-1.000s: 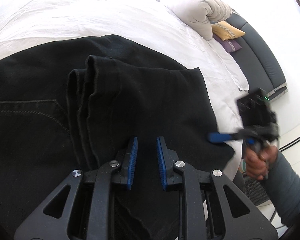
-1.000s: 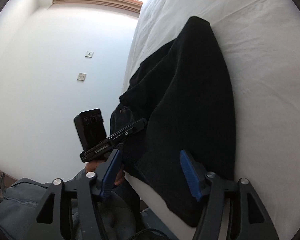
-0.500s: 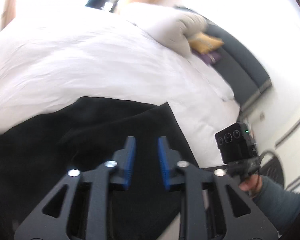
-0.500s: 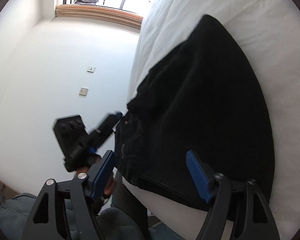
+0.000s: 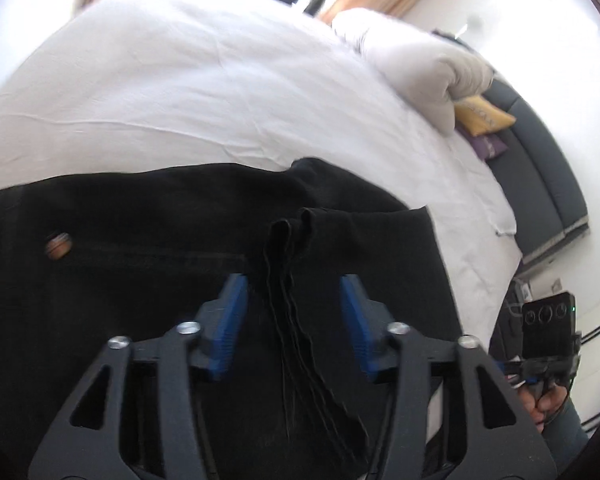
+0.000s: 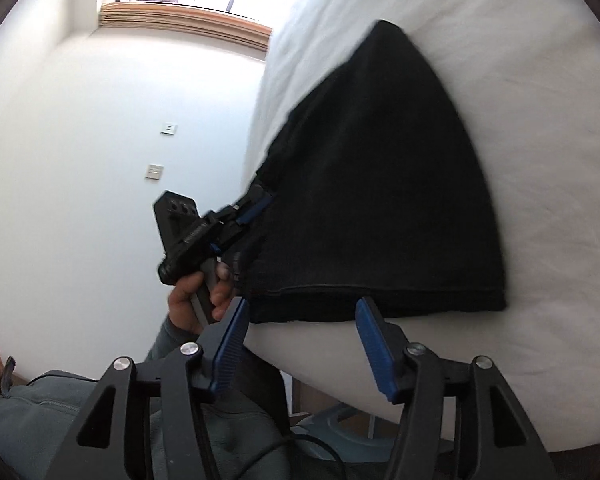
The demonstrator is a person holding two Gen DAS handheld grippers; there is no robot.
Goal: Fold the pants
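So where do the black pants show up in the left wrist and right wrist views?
Left wrist view: the black pants fill the lower half, a bunched hem between the opening jaws of the left gripper.
Right wrist view: the pants lie centre-right on the white bed, just beyond the closing, empty jaws of the right gripper.
Shared landmark: the white bed.

Black pants [image 5: 148,280] lie folded flat near the bed's [image 5: 220,92] edge. Hems stacked in a ridge on top; a copper-coloured button shows. Nearest folded edge lies straight.
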